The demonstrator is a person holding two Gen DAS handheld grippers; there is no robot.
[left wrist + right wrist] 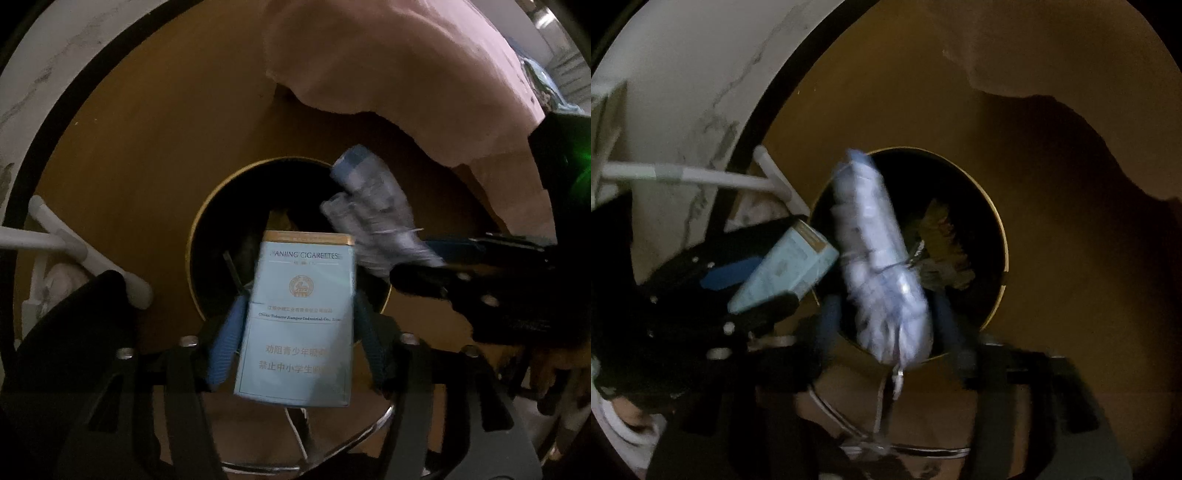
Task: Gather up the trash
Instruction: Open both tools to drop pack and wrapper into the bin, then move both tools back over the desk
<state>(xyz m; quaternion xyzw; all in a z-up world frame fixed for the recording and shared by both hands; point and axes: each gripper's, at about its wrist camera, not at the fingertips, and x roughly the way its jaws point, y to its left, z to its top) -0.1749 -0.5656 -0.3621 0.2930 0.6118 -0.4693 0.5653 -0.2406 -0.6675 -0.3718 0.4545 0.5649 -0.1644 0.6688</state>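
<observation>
My left gripper (299,306) is shut on a light-blue cigarette pack (299,325), held upright over the round dark opening (229,229) of a brown bin lid (140,147). My right gripper (886,306) is shut on a crushed clear plastic bottle with a blue cap (879,258), blurred, over the same opening (971,229). In the left wrist view the bottle (373,210) and the right gripper come in from the right. In the right wrist view the pack (786,273) and the left gripper sit at the left. Trash lies inside the bin (942,243).
A white marbled floor (40,85) surrounds the bin. A white pipe frame (66,243) stands at the left, close to the lid. A pink cloth or sleeve (388,66) hangs over the upper right of the lid.
</observation>
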